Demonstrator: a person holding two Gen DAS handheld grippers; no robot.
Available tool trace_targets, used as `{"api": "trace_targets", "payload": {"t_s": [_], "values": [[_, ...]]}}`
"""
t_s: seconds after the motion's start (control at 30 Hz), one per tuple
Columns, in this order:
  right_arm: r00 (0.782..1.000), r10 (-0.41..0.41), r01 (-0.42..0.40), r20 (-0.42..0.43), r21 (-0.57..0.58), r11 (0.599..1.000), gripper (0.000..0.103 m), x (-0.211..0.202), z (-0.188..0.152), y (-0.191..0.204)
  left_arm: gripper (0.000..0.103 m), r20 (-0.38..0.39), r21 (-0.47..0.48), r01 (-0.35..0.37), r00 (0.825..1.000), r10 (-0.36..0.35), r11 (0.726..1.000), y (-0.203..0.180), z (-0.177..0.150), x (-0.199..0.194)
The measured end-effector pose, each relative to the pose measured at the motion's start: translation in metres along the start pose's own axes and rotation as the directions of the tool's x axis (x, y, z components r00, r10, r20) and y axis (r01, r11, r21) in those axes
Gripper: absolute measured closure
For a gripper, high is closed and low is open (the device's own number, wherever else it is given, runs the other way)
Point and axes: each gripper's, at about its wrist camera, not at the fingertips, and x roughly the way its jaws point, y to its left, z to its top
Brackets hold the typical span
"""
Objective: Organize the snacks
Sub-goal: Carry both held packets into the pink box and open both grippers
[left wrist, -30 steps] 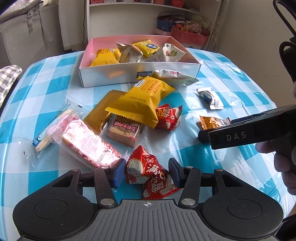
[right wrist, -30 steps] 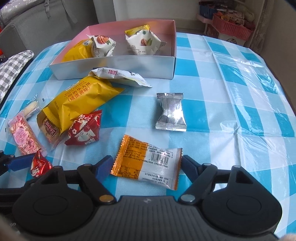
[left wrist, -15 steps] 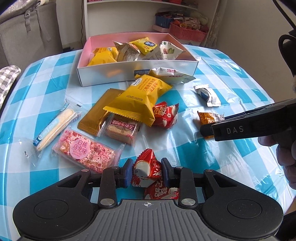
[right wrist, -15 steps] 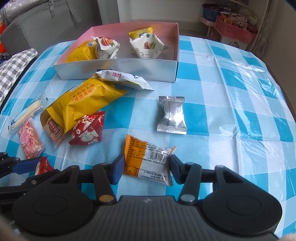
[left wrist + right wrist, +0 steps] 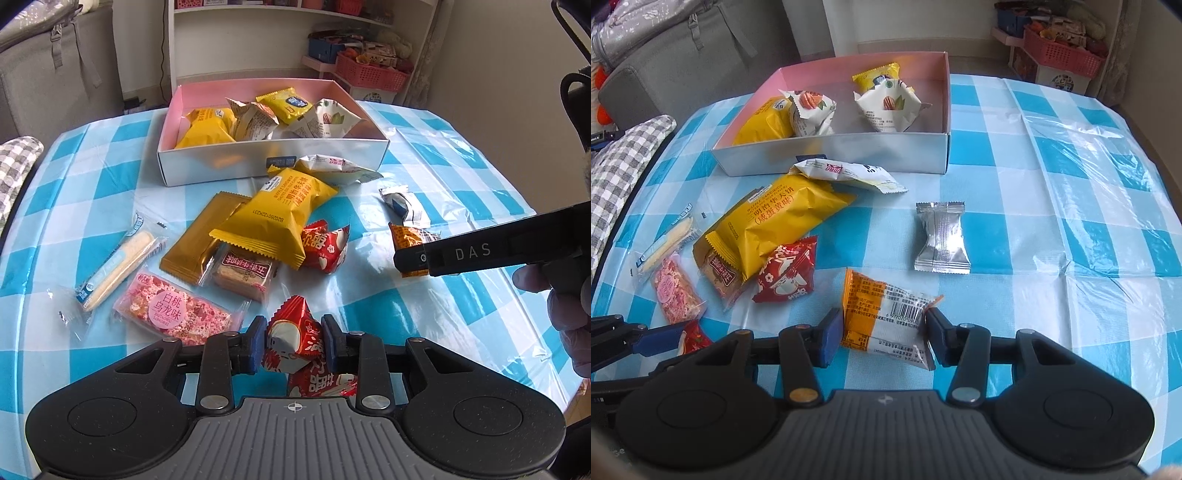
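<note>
Both hand-held grippers closed further; left (image 5: pixel 292 345) pinches red packet (image 5: pixel 290 339).

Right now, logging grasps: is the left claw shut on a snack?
Shut: the left claw presses both pads against a red snack packet.

On the tabletop (image 5: pixel 92 155) the box (image 5: pixel 273 162) sits farthest from me, with several packets inside. Just before its front wall lies a flat packet (image 5: pixel 849 175), and a large pillow pack (image 5: pixel 275 218) overlaps a bar (image 5: pixel 243 275). Left of them lie a wafer stick (image 5: pixel 114 262) and a nougat bar (image 5: pixel 177 314). My left tool (image 5: pixel 293 345) grips one snack (image 5: pixel 291 341); my right tool (image 5: pixel 882 334) grips another packet (image 5: pixel 886 317), with a foil packet (image 5: pixel 942 238) behind it.
</note>
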Motion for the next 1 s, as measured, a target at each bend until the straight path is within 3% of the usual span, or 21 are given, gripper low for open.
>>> {"api": "trace_targets", "payload": {"t_s": [0.5,1.0], "values": [[0.994,0.072,-0.081,0.080,0.112,0.990,0.058,-0.025,0.029,-0.009,0.074,0.133,-0.074,0.002,0.991,0.008,0.997,0.020,0.044,-0.037],[0.973,0.130,-0.167,0.189,0.190,0.968,0.058,-0.010,0.062,-0.008,0.074,0.209,-0.201,-0.009,0.976,0.052,0.980,0.040,0.083,-0.017]]}}
